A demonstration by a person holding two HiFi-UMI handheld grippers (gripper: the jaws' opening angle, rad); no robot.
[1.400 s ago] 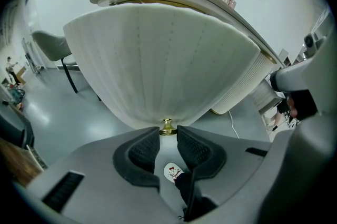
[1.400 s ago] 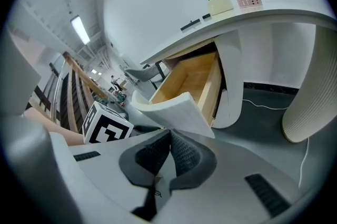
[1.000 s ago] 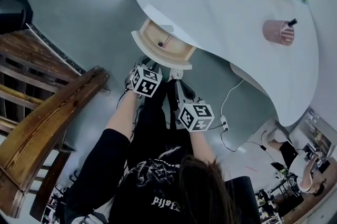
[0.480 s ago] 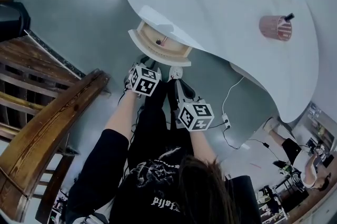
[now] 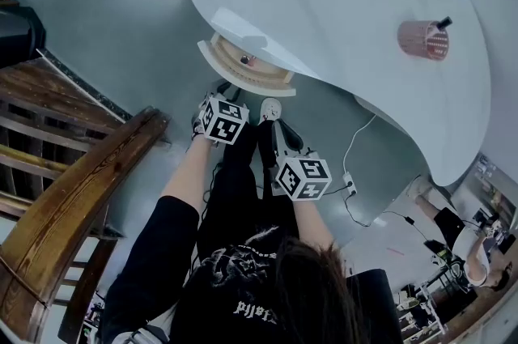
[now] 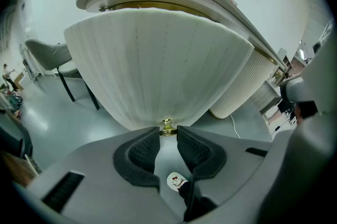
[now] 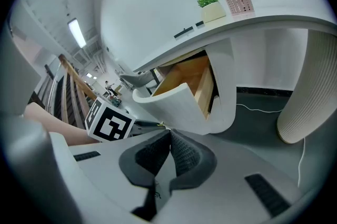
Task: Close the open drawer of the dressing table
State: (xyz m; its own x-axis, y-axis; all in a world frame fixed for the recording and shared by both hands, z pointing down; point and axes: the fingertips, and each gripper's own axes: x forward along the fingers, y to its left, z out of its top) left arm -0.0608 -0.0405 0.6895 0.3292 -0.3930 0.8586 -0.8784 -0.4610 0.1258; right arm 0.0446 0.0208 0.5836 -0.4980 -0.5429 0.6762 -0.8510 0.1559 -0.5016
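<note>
Two grippers hanging low before dressing-table bench (image 5: 348,19); drawer (image 5: 243,69) is sliding in, showing less wooden inside than a second ago, yet still sticking out under bench edge; left gripper (image 6: 167,132) is holding narrow fingers on gold knob (image 6: 167,124) at foot of ribbed drawer front; right gripper (image 7: 169,134) is idling beside it, fingers pinched together, empty; closing is looking mostly done, last push likely wanting.
</note>
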